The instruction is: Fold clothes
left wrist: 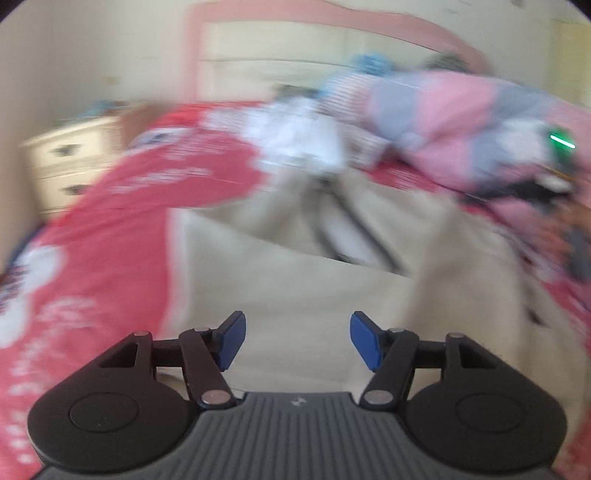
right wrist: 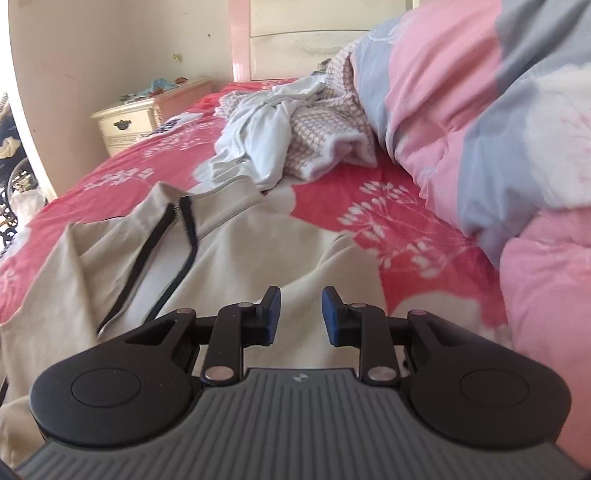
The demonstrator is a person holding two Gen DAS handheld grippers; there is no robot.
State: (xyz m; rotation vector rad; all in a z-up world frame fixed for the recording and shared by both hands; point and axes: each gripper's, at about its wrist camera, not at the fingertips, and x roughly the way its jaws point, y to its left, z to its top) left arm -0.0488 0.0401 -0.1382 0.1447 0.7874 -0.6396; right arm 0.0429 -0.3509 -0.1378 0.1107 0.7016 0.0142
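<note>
A beige zip jacket (right wrist: 229,251) lies spread across the middle of the red floral bed (right wrist: 406,221). Left gripper (left wrist: 297,339) hangs wide open and empty; right gripper (right wrist: 300,315) is narrowly parted, empty. Thin fabric could slip from a shallow pinch.

Both views sit just behind their own jaws and look forward and downward across the bed (right wrist: 388,206), close above the beige jacket (right wrist: 258,251) spread on its red floral cover. The left wrist view is smeared with blur and faces up the bed toward the pink headboard (left wrist: 332,14), with the cream nightstand (left wrist: 70,158) at its left edge and the right gripper's green light (left wrist: 561,140) at its far right. The right wrist view is sharp and faces the same way from nearer the pink and grey quilt (right wrist: 480,110); the two share the jacket, the heap of pale clothes (right wrist: 280,129), the quilt, nightstand and headboard.
</note>
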